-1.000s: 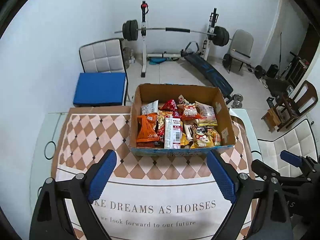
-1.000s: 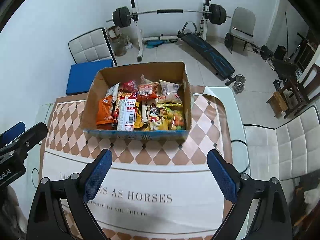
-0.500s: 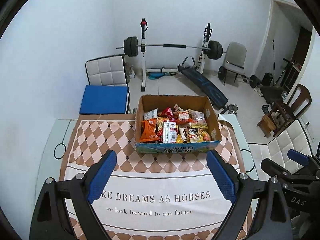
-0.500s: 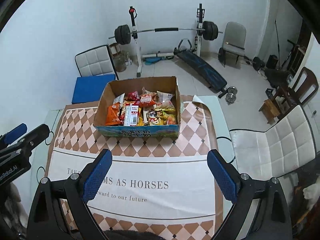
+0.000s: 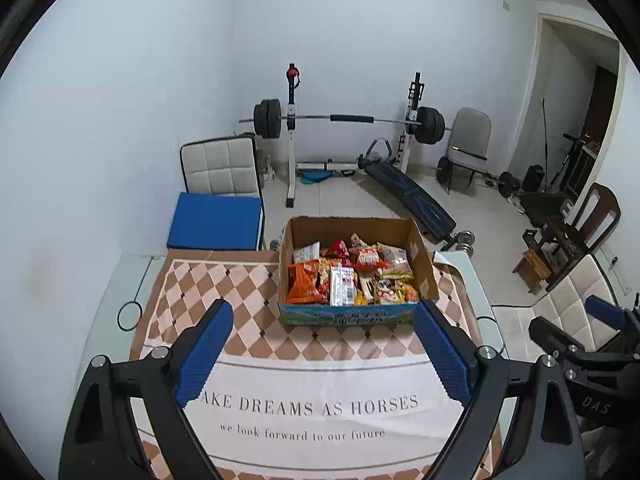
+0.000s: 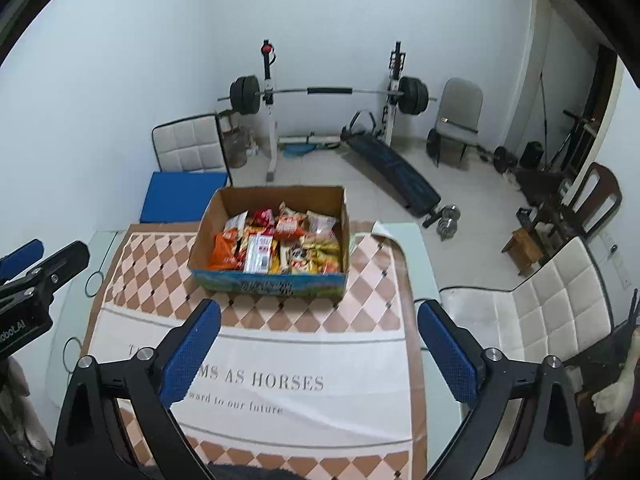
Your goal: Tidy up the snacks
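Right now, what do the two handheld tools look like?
Both match: the left tool and right tool have black angular linkage arms with silver bolts and ribbed blue pads. Each body bears white lettering, only partly readable. No cables, hands or sleeves are visible.

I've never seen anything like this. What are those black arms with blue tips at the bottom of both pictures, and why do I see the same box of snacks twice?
There is no robot here: a person holds a two-finger tool in each hand, and a wide-angle camera on each tool looks forward along its fingers. One picture comes from the left gripper, the other from the right gripper, so you see one scene from two spots. The blue tips are the grip pads. Each tool also shows at the edge of the other's picture. Both grippers are open and hold nothing. Ahead, on a table covered by a checkered tablecloth with printed words, stands a cardboard box full of snack packets. None has been taken out yet. Behind the table are a barbell rack, chairs and a weight bench.
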